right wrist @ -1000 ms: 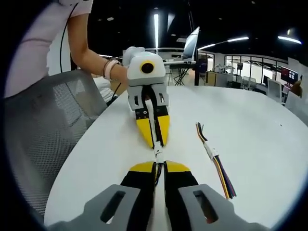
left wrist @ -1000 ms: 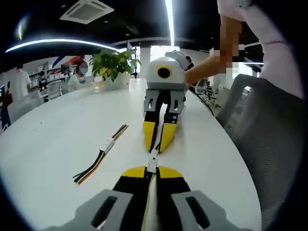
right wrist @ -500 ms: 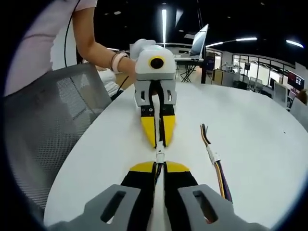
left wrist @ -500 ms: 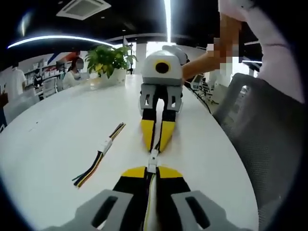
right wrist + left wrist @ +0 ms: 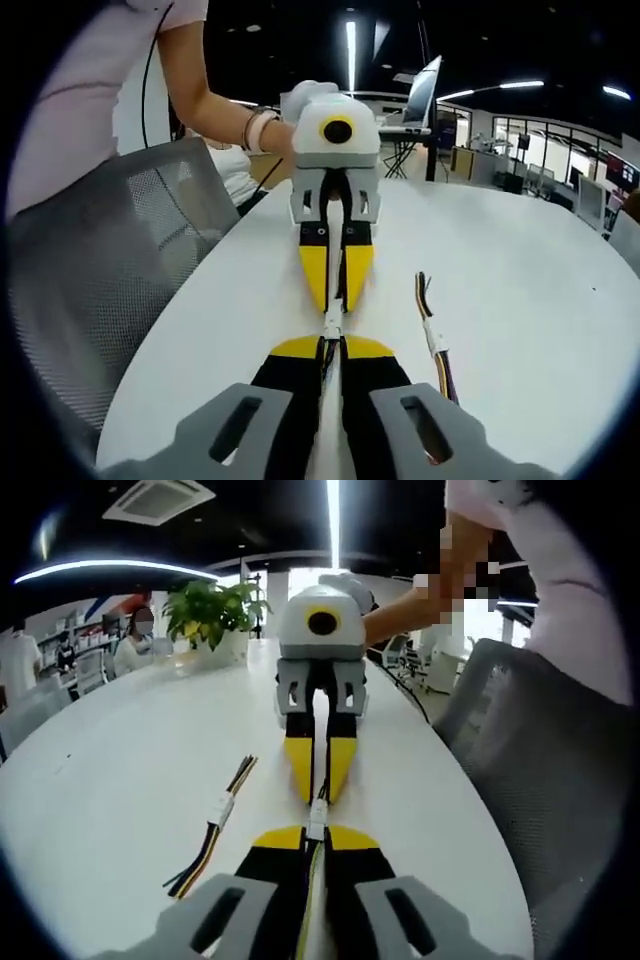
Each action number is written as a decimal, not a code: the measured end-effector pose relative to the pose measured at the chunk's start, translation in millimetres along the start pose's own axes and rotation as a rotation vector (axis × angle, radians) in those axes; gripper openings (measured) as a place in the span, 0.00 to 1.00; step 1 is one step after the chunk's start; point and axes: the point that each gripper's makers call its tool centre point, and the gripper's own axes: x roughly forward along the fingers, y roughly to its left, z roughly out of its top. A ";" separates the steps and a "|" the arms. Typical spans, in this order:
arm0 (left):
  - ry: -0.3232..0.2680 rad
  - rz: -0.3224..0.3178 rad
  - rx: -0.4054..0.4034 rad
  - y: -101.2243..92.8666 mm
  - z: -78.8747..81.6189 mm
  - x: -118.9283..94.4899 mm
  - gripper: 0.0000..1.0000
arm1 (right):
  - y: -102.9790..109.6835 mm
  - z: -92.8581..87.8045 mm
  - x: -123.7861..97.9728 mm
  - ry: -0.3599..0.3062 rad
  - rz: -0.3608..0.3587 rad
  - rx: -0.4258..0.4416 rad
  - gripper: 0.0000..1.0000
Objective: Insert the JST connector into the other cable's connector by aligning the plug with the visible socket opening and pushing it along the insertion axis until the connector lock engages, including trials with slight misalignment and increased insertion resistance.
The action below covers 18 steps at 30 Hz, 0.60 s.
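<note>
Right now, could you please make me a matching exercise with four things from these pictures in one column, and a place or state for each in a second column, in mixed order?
Things:
1. left claw
2. spare cable
3. potted plant
4. mesh chair

Places or states:
A. lies loose on the white table, nothing holding it
B. stands at the table's far end
C. beside the table's edge, near the person's arm
D. shut on a cable, tip to tip with the right claw

Pairs: 1-D, 2-A, 3-B, 4-C
</note>
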 end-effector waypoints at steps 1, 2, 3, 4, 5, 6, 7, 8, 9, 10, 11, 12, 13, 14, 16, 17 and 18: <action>-0.003 0.001 -0.001 0.6 0.7 -0.3 0.00 | -0.5 0.4 -0.5 -0.003 -0.001 0.003 0.03; -0.013 0.002 -0.009 1.6 2.7 -1.1 0.00 | -1.4 1.7 -2.0 -0.011 -0.002 0.012 0.03; -0.020 0.002 -0.015 1.7 4.3 -1.8 0.00 | -1.5 4.0 -3.4 -0.023 -0.002 0.024 0.03; -0.027 0.002 -0.021 2.2 5.8 -2.5 0.00 | -1.6 4.8 -3.9 -0.027 -0.002 0.028 0.03; -0.041 -0.003 -0.040 1.6 8.3 -3.5 0.00 | -1.1 6.9 -5.2 -0.040 0.001 0.042 0.03; -0.050 -0.006 -0.050 1.5 9.9 -4.2 0.00 | -0.6 8.2 -6.1 -0.049 0.004 0.051 0.03; -0.065 -0.012 -0.062 0.7 12.7 -4.9 0.00 | -0.3 9.7 -7.4 -0.057 0.006 0.060 0.03; -0.077 -0.022 -0.066 -0.7 15.2 -5.1 0.00 | 0.1 11.3 -8.3 -0.068 0.008 0.077 0.03; -0.099 -0.020 -0.064 -0.4 19.5 -5.2 0.00 | 0.2 14.0 -9.7 -0.085 0.011 0.088 0.03; -0.109 -0.022 -0.065 -1.1 21.6 -4.9 0.00 | -0.8 13.0 -11.3 -0.080 0.007 0.086 0.03; -0.118 -0.024 -0.066 -1.8 23.8 -4.5 0.00 | -0.5 13.0 -12.1 -0.081 0.010 0.087 0.03; -0.134 -0.027 -0.074 -1.8 27.4 -4.0 0.00 | -0.2 13.0 -12.9 -0.083 0.012 0.094 0.03; -0.163 -0.028 -0.082 -1.6 32.9 -3.8 0.00 | -0.1 12.6 -13.3 -0.083 0.013 0.098 0.03; -0.215 -0.027 -0.106 -0.4 43.0 -3.9 0.00 | -0.1 12.8 -13.7 -0.087 0.014 0.107 0.03; -0.262 -0.013 -0.113 4.0 54.8 -2.9 0.00 | 1.2 18.5 -14.1 -0.118 0.025 0.129 0.03; -0.255 -0.017 -0.107 4.2 54.8 -2.2 0.00 | 0.6 18.8 -13.8 -0.118 0.022 0.127 0.03; -0.253 -0.015 -0.106 6.1 55.5 -0.1 0.00 | -1.5 18.4 -13.1 -0.115 0.012 0.122 0.03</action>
